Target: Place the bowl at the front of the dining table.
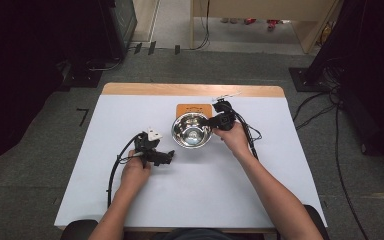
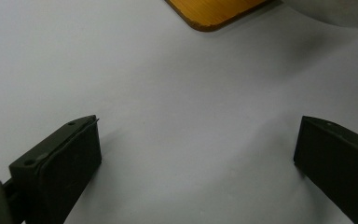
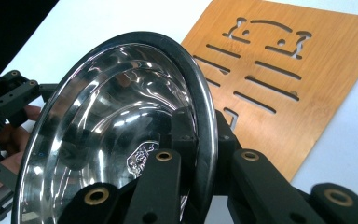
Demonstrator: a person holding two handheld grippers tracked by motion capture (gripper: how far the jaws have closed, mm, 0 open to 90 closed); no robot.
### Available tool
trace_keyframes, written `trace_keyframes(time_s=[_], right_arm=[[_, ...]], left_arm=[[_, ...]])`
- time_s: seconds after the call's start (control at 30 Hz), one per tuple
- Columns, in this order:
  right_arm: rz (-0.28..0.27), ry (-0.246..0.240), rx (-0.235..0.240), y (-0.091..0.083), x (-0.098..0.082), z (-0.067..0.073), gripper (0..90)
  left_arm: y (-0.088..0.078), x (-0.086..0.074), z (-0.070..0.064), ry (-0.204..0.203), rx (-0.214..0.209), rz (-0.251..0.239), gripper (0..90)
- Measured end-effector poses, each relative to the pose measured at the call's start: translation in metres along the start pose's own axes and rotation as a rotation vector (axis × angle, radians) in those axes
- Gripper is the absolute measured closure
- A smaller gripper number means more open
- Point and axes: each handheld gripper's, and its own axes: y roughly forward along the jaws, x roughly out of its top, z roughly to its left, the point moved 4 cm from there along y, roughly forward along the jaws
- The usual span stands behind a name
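The left gripper (image 1: pixel 166 157) is held low over the white tabletop (image 1: pixel 80 185) toward its left edge, jaws wide apart with nothing between them. Toward the far edge, the steel bowl (image 1: pixel 191 130) is clamped at its rim by the right gripper (image 1: pixel 213 121), partly over the wooden board (image 1: pixel 194 108).

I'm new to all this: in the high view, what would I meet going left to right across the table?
Left claw with open jaws → steel bowl → right claw, shut on the bowl's rim.
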Motion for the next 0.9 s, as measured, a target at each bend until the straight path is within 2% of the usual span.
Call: trace_keyframes(time_s=[0.23, 0.9], right_arm=[[-0.024, 0.008, 0.017, -0.002, 0.007, -0.001, 85.8], [-0.027, -0.002, -0.009, 0.007, 0.017, -0.01, 85.8]], left_arm=[[0.0, 0.0, 0.0, 0.002, 0.001, 0.002, 0.4], [0.0, 0.0, 0.0, -0.001, 0.001, -0.002, 0.4]])
